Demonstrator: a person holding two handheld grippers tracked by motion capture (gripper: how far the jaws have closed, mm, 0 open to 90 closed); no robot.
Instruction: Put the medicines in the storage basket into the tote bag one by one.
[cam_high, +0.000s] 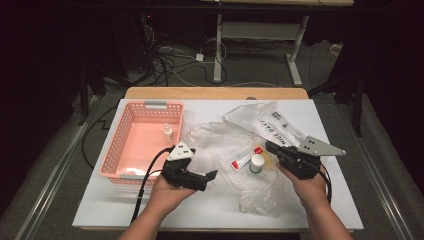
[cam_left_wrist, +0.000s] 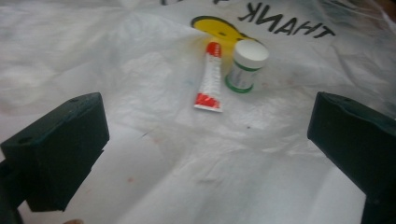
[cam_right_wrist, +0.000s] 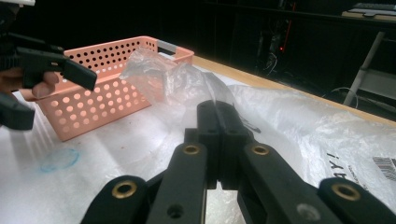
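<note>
We held the left gripper (cam_high: 212, 175) with its jaws wide apart and nothing between them, aimed at the red-and-white tube (cam_left_wrist: 209, 78) and small white jar (cam_left_wrist: 246, 65) lying side by side on the plastic bag (cam_high: 260, 192). Our right gripper (cam_right_wrist: 217, 112) was closed on the bag, near the pink basket (cam_high: 116, 145).

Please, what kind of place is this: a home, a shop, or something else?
Probably a lab or recording workshop, not a home. A white table stands in a dark room, loose cables lie on the floor behind it, and a person works with a hand-held left gripper and right gripper.
</note>
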